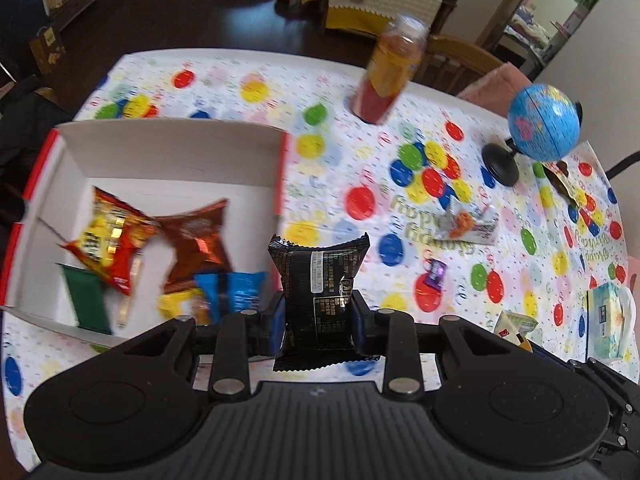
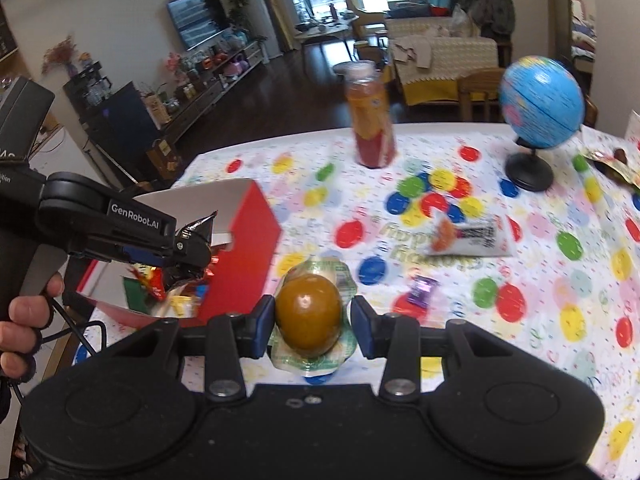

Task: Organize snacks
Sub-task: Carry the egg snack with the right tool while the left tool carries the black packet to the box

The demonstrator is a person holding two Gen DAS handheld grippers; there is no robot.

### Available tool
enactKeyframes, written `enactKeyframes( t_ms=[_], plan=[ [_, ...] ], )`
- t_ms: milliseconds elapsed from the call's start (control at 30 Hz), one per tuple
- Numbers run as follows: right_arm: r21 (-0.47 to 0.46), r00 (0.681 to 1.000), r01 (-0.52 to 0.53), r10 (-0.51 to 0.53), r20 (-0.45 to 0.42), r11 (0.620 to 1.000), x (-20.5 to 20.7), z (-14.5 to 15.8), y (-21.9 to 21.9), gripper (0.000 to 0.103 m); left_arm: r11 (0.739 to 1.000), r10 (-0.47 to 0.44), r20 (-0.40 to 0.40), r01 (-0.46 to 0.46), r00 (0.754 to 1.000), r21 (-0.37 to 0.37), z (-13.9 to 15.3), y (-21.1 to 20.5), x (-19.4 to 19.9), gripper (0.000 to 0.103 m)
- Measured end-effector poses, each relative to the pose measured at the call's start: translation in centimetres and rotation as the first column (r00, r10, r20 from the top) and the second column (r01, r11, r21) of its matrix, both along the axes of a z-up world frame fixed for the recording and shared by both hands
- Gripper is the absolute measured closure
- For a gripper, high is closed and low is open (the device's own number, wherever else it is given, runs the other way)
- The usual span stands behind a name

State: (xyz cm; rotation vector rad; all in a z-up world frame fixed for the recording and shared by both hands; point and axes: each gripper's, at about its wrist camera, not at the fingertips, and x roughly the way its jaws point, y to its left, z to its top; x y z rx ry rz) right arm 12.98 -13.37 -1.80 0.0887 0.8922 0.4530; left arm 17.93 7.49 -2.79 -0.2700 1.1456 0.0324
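On the balloon-print tabletop (image 1: 340, 184), the red-and-white box (image 1: 168, 148) lies left of both fingers: left gripper (image 1: 318, 320) clamps a black packet (image 1: 318, 280) beside its rim, right gripper (image 2: 310, 316) holds a wrapped brown egg (image 2: 308, 314) farther away.

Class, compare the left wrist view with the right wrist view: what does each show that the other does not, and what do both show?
Only the left wrist view: the left gripper holding a black snack packet, and a tissue pack. Only the right wrist view: the right gripper around a brown packaged egg, a hand, a television. Both: the red-and-white box, globe, bottle.
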Motion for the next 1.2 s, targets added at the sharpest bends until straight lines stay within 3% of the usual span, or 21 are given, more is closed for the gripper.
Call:
enactKeyframes(
  t_ms=[333, 700, 933, 1200],
  plan=[
    [-0.011, 0.998, -0.058, 0.059, 0.035, 0.998, -0.4, 1.3, 7.0, 0.064, 0.998, 0.057, 0.031, -0.058, 0.998, 0.023, 1.2, 7.4, -1.5, 0.072],
    [-0.034, 0.995, -0.099, 0.100, 0.027, 0.995, 0.2, 0.8, 13.9, 0.064, 0.995, 0.080, 0.036, -0.082, 0.996, 0.059, 1.1, 14.3, -1.5, 0.072],
    [-0.043, 0.995, -0.102, 0.101, -0.023, 0.994, 1.6, -1.0, 17.3, 0.064, 0.993, 0.054, 0.025, -0.056, 0.998, 0.108, 0.0, 17.6, 0.2, 0.072],
    [-0.114, 0.990, -0.132, 0.125, -0.066, 0.985, 3.4, -3.7, 21.5, 0.063, 0.988, 0.038, -0.017, -0.035, 0.999, 0.147, -2.5, 19.9, 4.2, 0.072]
  ],
)
